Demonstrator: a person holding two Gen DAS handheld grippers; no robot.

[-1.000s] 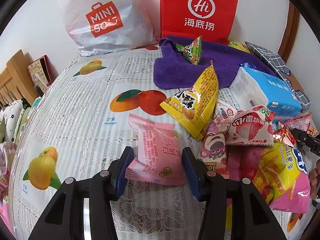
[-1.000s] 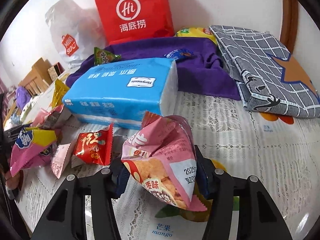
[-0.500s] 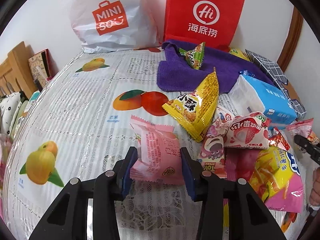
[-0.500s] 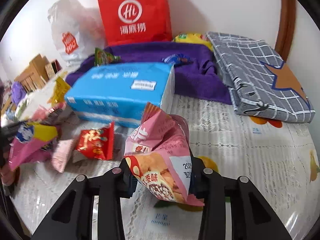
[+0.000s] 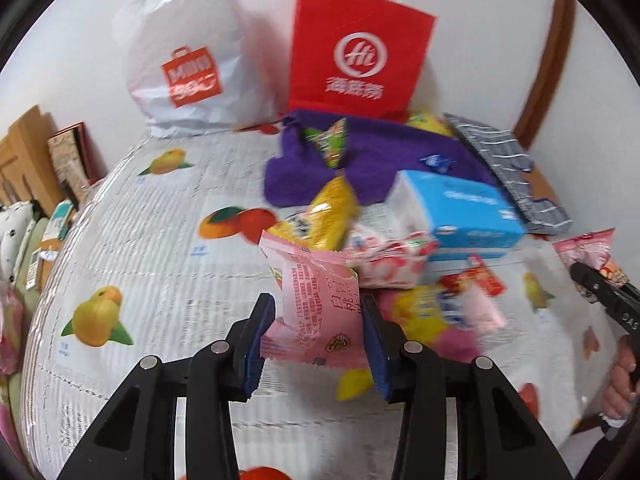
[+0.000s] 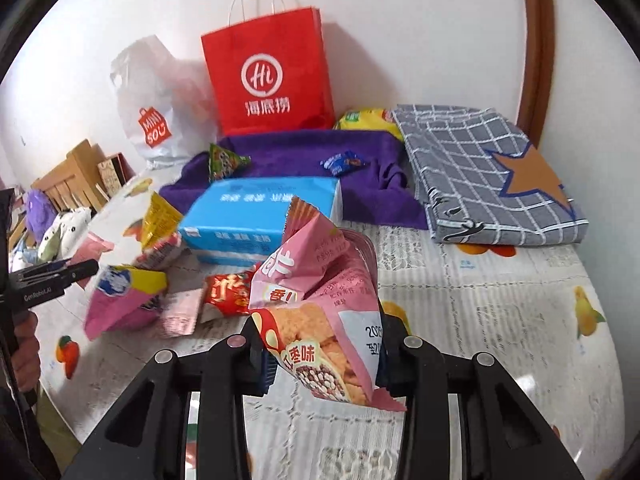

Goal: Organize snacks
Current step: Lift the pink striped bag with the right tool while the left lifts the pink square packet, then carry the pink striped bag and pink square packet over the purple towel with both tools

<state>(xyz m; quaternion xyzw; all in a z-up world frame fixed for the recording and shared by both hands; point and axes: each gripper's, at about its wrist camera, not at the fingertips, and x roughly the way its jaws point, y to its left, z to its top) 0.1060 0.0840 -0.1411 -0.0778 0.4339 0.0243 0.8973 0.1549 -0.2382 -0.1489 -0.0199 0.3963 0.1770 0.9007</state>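
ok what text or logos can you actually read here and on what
"MINI SO": white bag
"Hi" with "海底捞": red bag
"GenRobot.AI": left gripper
"红枣味": pink snack in right gripper
"白桃": pink packet, small print blurred
Tissue pack and other wrappers: unreadable

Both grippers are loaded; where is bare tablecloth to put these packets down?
Open cloth lies left of the purple towel, below the white Miniso bag, and in front of the grey checked fabric. It is crowded around the blue tissue pack, amid loose snacks.
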